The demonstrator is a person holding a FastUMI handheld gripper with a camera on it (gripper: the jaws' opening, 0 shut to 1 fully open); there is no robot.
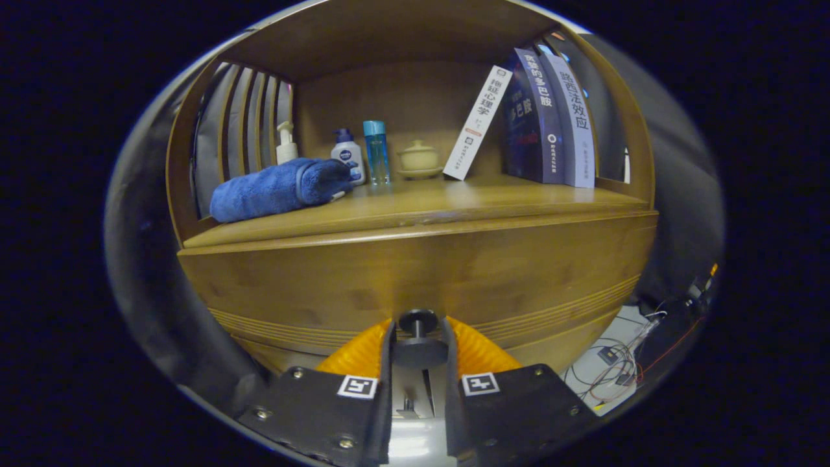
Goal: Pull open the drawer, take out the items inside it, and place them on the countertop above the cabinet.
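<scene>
Both my fingers (418,347) pinch the drawer knob (418,322). If I pull off-axis, they could slip off it.

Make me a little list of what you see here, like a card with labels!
place: wooden cabinet with a countertop under a shelf roof
drawer: looks closed, its front facing the gripper
knob: dark and round, between the two fingers
gripper: closed around the knob, a finger on each side
on the countertop, left: rolled blue towel, pump bottle, white bottle, blue bottle
middle: small lidded pot
right: three books, one of them leaning
</scene>
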